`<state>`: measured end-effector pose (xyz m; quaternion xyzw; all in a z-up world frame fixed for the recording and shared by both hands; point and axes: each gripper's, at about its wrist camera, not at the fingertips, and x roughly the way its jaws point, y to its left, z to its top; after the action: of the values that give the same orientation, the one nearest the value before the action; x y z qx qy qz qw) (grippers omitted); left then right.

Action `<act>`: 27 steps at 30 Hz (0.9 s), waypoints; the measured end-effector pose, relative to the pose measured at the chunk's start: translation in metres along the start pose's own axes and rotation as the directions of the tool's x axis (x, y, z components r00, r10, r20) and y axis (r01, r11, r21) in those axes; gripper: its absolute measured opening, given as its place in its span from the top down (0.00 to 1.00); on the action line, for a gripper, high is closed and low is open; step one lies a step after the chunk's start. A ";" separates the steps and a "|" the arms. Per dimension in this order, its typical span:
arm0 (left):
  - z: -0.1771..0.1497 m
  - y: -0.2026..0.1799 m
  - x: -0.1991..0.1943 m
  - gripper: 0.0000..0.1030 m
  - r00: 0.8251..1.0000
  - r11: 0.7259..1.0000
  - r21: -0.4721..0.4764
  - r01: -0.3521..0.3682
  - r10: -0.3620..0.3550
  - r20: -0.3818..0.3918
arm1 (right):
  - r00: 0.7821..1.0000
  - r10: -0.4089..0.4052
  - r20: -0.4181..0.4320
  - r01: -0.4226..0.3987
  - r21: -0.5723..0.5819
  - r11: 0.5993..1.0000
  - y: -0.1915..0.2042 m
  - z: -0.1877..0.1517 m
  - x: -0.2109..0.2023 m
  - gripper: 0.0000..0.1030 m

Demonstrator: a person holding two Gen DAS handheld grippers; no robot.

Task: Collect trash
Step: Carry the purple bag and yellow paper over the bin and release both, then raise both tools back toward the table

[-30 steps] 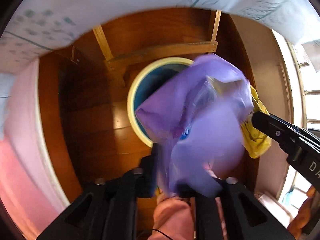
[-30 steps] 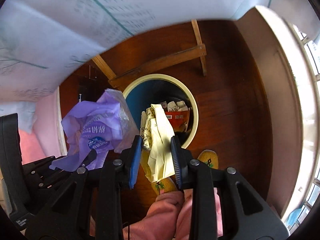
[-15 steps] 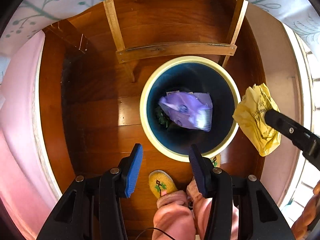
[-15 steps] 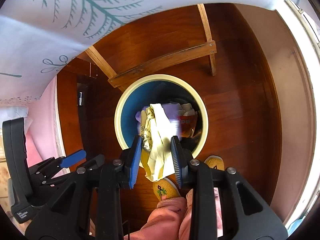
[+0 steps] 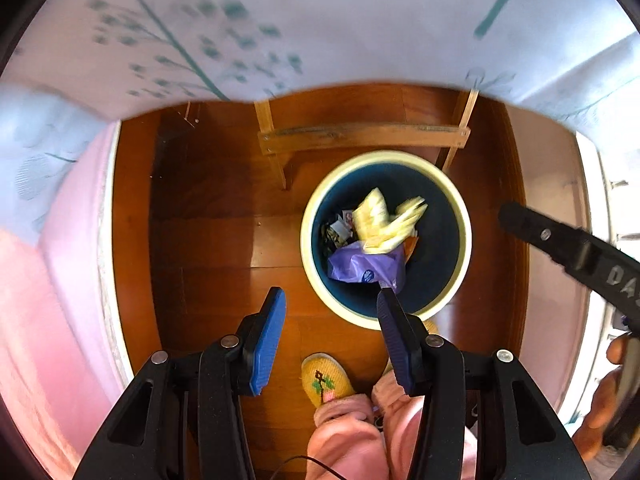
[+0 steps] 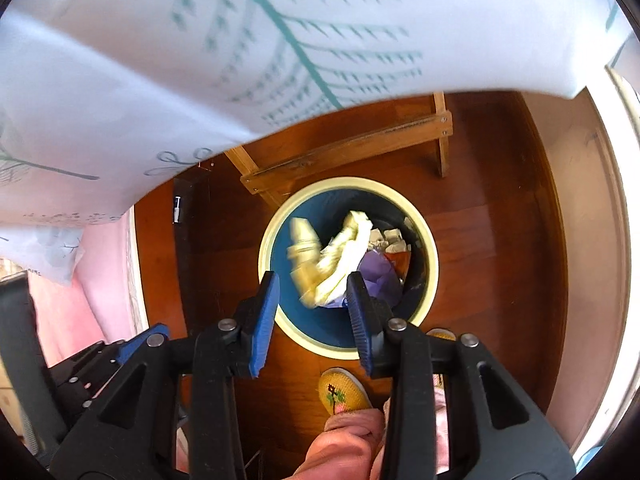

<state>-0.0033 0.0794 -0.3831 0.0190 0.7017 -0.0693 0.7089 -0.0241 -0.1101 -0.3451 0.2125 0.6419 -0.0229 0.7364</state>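
Closest to me, my left gripper (image 5: 330, 332) is spread with nothing between the pads. It's pointing straight down at bare wood floor (image 5: 208, 240), with the right-hand pad overlapping the bin rim in view. My right gripper (image 6: 312, 312) has just been opening too, and its pads are clear of everything. Below them are my slippers (image 6: 344, 394) and pink trousers (image 5: 352, 436).

Further down is the bin (image 5: 466, 236), cream rim, dark blue inside. The yellow bag (image 6: 332, 260) is blurred and sits right in the mouth, over the purple bag (image 5: 366, 264). I'd say it's mid-drop, not settled. Paper scraps (image 6: 390, 236) and something orange lie underneath.

Handling-wise, both bags look like thin crinkly film. My guess is they weigh next to nothing, have no stiffness, and are a bit slick. Anything like that I'd pinch at a bunched fold or a scrunched corner, never a flat face, since a single layer just slides out. They're also springy, so they could puff back up over the rim.

Past the bin there's a wooden frame (image 5: 360, 136) on the floor, then a white cloth with a teal leaf print (image 6: 280, 40) hanging over the top of both views.
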 end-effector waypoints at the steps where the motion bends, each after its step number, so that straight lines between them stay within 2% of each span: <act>1: 0.000 0.001 -0.008 0.53 1.000 1.000 -0.008 0.002 -0.002 0.007 | 1.000 -0.004 0.001 0.004 -0.005 1.000 0.002 0.000 -0.003 0.70; 7: 0.006 0.009 -0.060 0.53 0.999 0.999 -0.048 0.013 -0.011 0.046 | 1.000 -0.010 0.019 0.010 -0.018 1.000 0.013 -0.002 -0.037 0.70; 13: 0.016 0.010 -0.138 0.53 0.994 0.999 -0.040 0.036 -0.032 0.109 | 0.999 -0.008 0.052 0.010 -0.031 0.999 0.032 -0.006 -0.099 0.70; 20: 0.027 0.008 -0.240 0.53 0.976 0.999 0.009 0.051 -0.052 0.211 | 0.991 0.018 0.136 -0.013 -0.037 0.999 0.062 -0.003 -0.183 0.70; 27: 0.029 -0.001 -0.328 0.53 0.958 0.996 0.064 0.059 -0.074 0.277 | 0.976 0.038 0.216 -0.025 -0.062 0.998 0.093 -0.004 -0.266 0.69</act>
<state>0.0237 0.0984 -0.0552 0.0048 0.5928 -0.1144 0.7972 -0.0458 -0.0880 -0.0651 0.1971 0.5547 -0.0151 0.8082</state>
